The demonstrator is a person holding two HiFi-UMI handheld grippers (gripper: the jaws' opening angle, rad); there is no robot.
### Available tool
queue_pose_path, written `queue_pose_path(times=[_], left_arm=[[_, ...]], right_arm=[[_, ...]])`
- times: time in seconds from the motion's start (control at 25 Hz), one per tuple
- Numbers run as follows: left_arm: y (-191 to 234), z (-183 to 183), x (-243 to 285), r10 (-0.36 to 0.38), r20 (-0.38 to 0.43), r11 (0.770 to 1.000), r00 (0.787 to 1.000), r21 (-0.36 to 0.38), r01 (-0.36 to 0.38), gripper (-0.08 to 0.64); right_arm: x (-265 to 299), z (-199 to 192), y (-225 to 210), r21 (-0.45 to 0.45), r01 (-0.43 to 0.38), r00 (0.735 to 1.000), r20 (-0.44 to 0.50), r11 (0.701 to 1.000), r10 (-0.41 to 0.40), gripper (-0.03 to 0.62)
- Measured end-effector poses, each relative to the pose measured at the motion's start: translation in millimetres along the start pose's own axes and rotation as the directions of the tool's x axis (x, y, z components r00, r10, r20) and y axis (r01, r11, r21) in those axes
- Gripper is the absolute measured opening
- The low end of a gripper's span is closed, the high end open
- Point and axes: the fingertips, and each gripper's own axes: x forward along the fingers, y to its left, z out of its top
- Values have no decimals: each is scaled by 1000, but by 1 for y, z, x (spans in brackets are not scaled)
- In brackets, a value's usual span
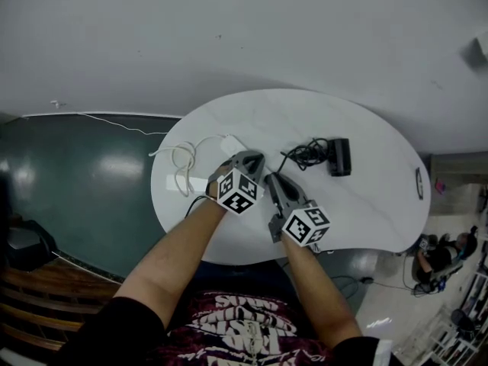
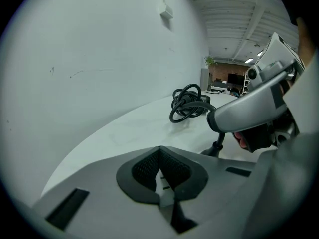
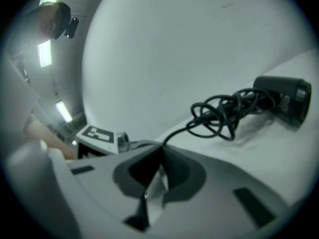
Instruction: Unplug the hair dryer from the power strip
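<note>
Head view, left gripper (image 1: 250, 158) covers power strip (image 1: 231, 143)

the head camera looks steeply down on the white table (image 1: 366, 197) from well above. the left gripper (image 2: 160, 172) camera rides low and close over the tabletop, facing the coiled cord (image 2: 188, 102) at 1 o'clock. the right gripper (image 3: 159, 169) camera, equally low, has that coil at 2 o'clock. all three views share it.
</note>
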Motion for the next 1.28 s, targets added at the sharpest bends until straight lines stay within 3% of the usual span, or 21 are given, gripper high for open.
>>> queue_pose_path(times=[0.04,0.12,0.2,0.28,0.52,0.64,0.76,0.88,1.0,1.12,1.28], left_arm=[[-1,0,0,-1,-1,1000,1000,2,1,14],[0,1,1,-7,-1,1000,1000,5,7,15],[3,1,1,-12,-5,1000,1000,0,12,15],[0,-2,0,-23,-12,1000,1000,-9,23,15],[-5,-3,-2,-91,-1,996,996,9,91,15],[-3,3,-14,-122,59,990,991,-59,126,15],[2,20,-43,-79,151,990,985,-102,95,15],[-1,26,-83,-37,217,986,976,-152,72,15],[-9,32,-134,-8,272,976,962,-206,67,15],[-17,51,-192,31,339,965,940,-256,60,15],[-26,101,-264,116,458,946,881,-320,43,15]], right_arm=[[-3,11,8,-17,-27,999,47,999,28,44],[-5,42,28,-137,-74,988,121,988,91,44],[1,52,33,-259,-83,990,86,962,109,46],[-1,44,29,-303,-85,995,24,949,97,49],[-10,-1,4,-295,-20,997,-79,955,-3,55],[-14,-7,-1,-289,7,994,-99,957,-37,61],[-19,-6,-4,-272,7,992,-123,962,-41,80],[-35,-3,-5,-283,15,986,-153,959,-61,143],[-64,18,8,-333,28,991,-115,943,-70,144],[-95,50,38,-395,8,999,-44,919,-28,144],[-126,88,86,-509,3,999,30,861,15,141]])
